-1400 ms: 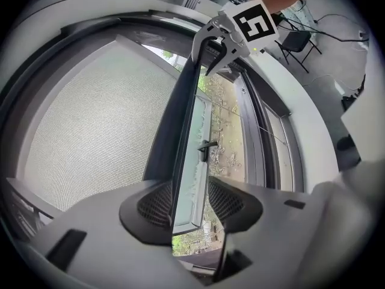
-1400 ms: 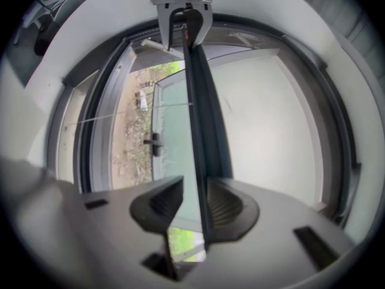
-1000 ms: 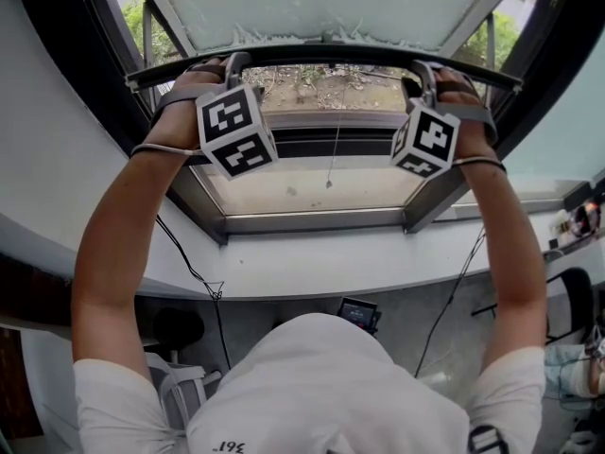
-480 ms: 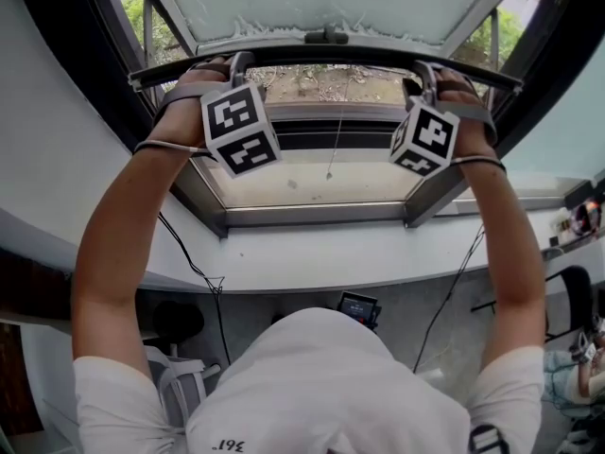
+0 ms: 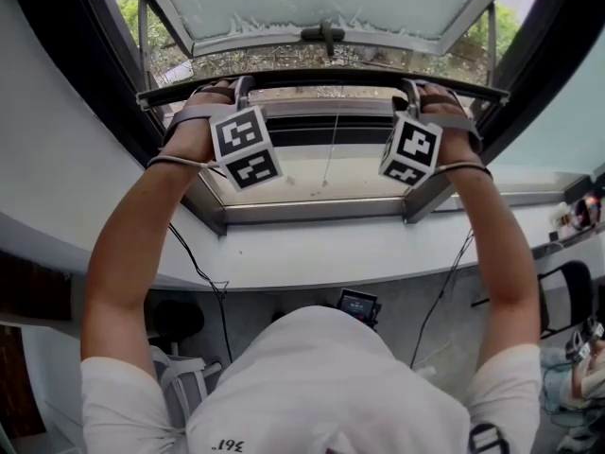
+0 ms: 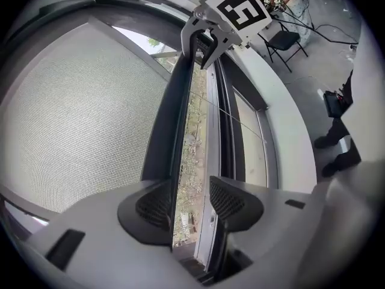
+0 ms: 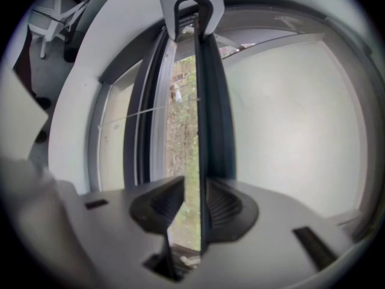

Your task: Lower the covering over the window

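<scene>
While the blind (image 6: 72,119) hung partway down, its bar (image 5: 312,77) ran 9-to-3 | left gripper (image 6: 187,205) jaws open, loosely astride bar | right gripper (image 7: 191,206) likewise | both equally near; sill (image 5: 312,253) toward 6.

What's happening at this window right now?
A person is drawing a mesh blind down over the window, with one gripper toward each end of its dark bottom bar. The left gripper and right gripper each have the bar between their jaws, lying against one pad with a gap to the other. The bar hangs partway down, well above the sill, so the lower pane is not yet covered.
</scene>
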`<state>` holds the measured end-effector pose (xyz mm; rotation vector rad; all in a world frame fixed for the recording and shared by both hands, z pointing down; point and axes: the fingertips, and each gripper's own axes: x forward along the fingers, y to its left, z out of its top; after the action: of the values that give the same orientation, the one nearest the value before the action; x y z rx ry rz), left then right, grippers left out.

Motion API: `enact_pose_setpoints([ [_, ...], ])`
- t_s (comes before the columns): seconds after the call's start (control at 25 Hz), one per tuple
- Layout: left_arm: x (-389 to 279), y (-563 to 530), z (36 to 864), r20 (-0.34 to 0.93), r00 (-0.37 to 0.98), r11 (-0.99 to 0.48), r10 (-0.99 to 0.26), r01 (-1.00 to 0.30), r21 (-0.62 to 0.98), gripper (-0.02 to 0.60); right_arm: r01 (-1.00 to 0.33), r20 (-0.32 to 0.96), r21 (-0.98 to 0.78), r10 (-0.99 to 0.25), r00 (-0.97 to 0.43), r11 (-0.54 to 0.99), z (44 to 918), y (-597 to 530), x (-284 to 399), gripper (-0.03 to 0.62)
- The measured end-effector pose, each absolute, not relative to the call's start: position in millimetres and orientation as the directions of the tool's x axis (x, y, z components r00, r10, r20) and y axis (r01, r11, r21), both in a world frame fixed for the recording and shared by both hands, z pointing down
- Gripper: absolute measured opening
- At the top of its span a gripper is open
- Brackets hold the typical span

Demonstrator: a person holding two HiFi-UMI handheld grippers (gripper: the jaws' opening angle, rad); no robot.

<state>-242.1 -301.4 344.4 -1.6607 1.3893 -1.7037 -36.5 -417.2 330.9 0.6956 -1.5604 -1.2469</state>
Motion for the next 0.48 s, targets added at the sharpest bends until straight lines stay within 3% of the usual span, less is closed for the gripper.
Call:
enact_pose_setpoints([
  [0.48,-241,-298,376,0.584,-0.227,-0.486,-0.779,-0.369,-0.792,0.195,0.154,0.387,0.922,-0.862,-0.328,0.355,363,-414,-35,0.124],
])
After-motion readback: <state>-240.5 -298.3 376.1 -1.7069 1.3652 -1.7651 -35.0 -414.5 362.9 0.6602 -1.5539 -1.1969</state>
